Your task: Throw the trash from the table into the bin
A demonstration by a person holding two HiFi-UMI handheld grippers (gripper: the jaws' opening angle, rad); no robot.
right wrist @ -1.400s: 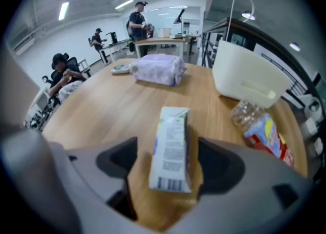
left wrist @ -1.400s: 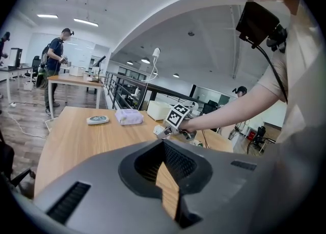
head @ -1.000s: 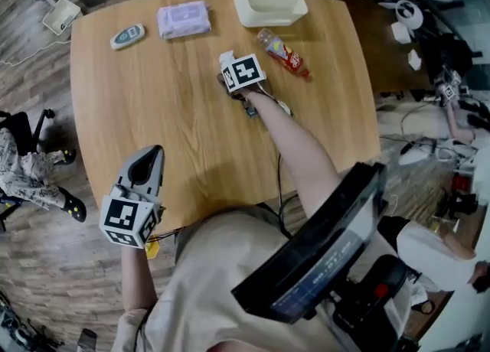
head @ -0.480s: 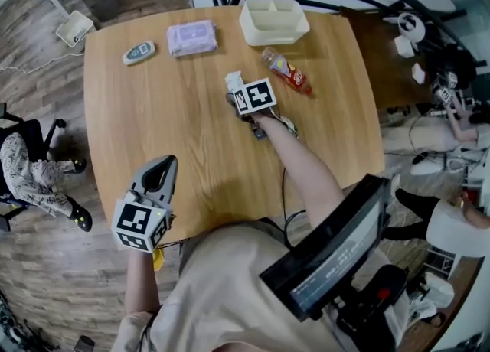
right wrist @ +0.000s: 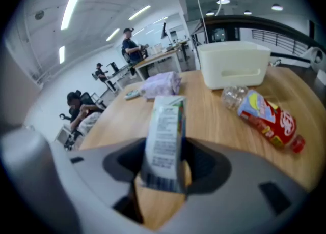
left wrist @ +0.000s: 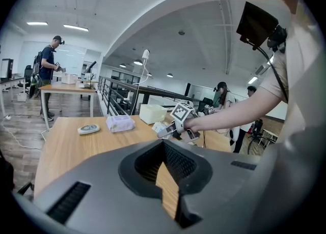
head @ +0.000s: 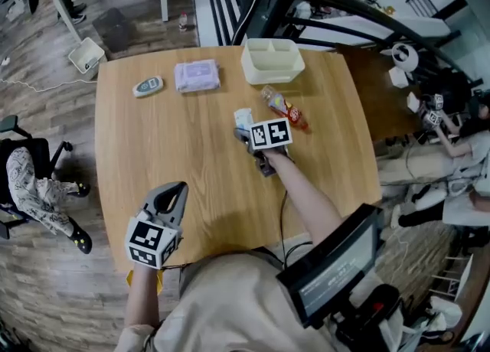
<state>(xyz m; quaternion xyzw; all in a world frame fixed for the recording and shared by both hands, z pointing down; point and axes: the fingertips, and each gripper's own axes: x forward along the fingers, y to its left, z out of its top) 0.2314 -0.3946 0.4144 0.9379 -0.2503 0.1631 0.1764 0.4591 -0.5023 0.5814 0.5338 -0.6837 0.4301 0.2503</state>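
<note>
Tabletop [head: 184, 151] of pale wood. Near its front edge on the left, the left gripper [head: 173, 192] hovers with its jaws pressed together and nothing between them. Toward the far left corner lie a small remote [head: 148, 86] and a packet of tissues [head: 197, 76]. At the middle, the right gripper [head: 246, 133], whose jaws have just been closing, pinches a small carton [right wrist: 164, 141]. Just right of it lies a plastic bottle [head: 283, 107]; a white tub [head: 272, 60] stands at the far edge.

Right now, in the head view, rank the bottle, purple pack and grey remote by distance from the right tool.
1. Bottle, just right of the right tool gripping the carton.
2. Purple pack, up-left.
3. Grey remote, farthest left.
</note>
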